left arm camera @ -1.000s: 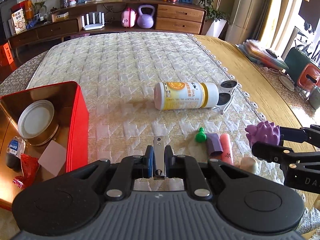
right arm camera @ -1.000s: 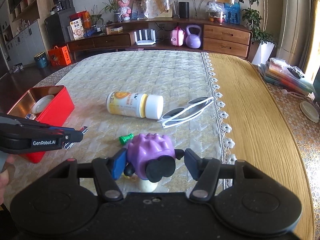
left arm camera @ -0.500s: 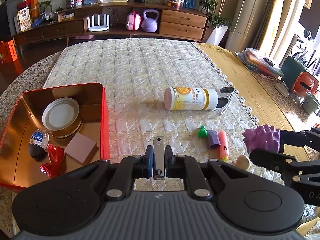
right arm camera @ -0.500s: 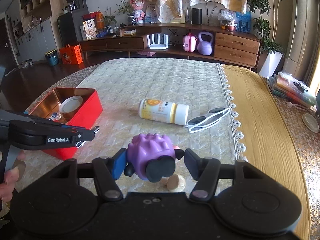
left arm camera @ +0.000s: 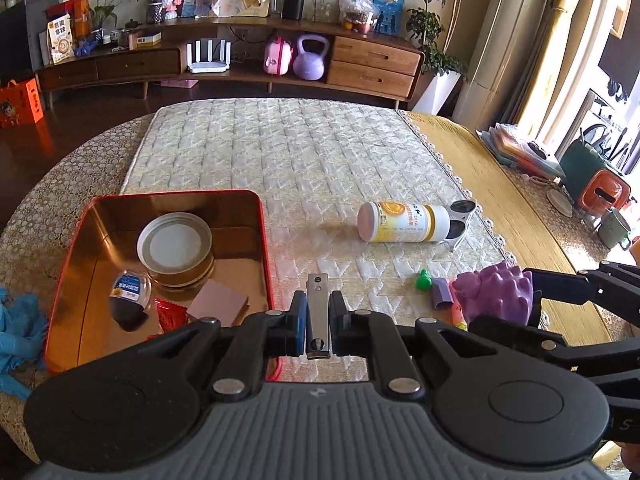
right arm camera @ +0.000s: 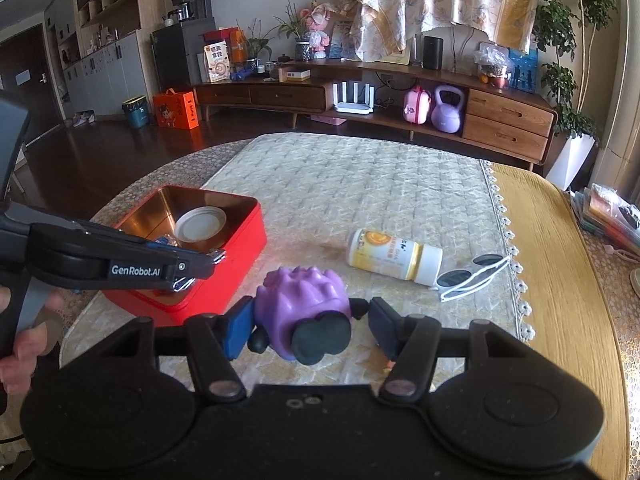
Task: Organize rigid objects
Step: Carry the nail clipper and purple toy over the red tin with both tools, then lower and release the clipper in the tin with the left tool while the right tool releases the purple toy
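My left gripper (left arm camera: 318, 305) is shut on a metal nail clipper (left arm camera: 317, 300), which sticks out forward between its pads, in the air just right of the open red tin (left arm camera: 264, 240). In the right wrist view the left gripper (right arm camera: 192, 265) hovers over the tin's near corner (right arm camera: 240, 248). My right gripper (right arm camera: 311, 314) is shut on a purple spiky toy (right arm camera: 300, 300) with black feet, held above the quilted mat. In the left wrist view the purple toy (left arm camera: 496, 292) hangs at the right.
A yellow-and-white bottle (left arm camera: 404, 222) lies on its side against white sunglasses (left arm camera: 460, 224). A green piece (left arm camera: 422, 280) and small purple and pink items lie below the toy. The tin holds a white lid (left arm camera: 174, 244), a small bottle and wrappers. Blue gloves (left arm camera: 16, 332) lie left.
Both grippers rose and shifted left toward the red tin, each keeping its object. The tin's inside has come fully into the left wrist view.
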Tool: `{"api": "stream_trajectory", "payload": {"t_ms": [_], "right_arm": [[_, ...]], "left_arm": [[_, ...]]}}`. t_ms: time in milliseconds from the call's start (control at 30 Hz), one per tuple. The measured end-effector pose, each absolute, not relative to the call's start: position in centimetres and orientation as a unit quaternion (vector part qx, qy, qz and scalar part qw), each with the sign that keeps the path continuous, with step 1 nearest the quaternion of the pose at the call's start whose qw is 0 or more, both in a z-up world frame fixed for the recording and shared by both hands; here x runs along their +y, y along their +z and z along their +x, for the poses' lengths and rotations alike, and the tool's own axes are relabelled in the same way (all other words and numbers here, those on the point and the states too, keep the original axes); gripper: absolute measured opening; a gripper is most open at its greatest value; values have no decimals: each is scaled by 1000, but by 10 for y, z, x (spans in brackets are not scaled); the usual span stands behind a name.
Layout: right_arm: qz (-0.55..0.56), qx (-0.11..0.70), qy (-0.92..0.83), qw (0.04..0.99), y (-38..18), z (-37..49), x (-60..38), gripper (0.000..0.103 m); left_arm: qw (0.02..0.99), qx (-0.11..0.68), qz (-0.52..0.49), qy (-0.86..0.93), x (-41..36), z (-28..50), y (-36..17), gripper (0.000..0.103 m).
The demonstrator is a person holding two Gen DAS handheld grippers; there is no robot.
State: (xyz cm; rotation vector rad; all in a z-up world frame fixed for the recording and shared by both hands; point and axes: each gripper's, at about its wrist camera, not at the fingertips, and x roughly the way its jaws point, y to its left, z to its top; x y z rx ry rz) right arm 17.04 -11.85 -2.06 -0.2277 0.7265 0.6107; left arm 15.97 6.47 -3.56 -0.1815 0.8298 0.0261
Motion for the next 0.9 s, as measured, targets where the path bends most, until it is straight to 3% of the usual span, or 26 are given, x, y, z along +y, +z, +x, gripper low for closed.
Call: {"api": "stream_trajectory", "payload": {"t_ms": [900], "right_arm": [[-149,356,368,846,-43,179,2,62]], "left_arm": [[901,405,-106,110,202,177,-48,11]]}}
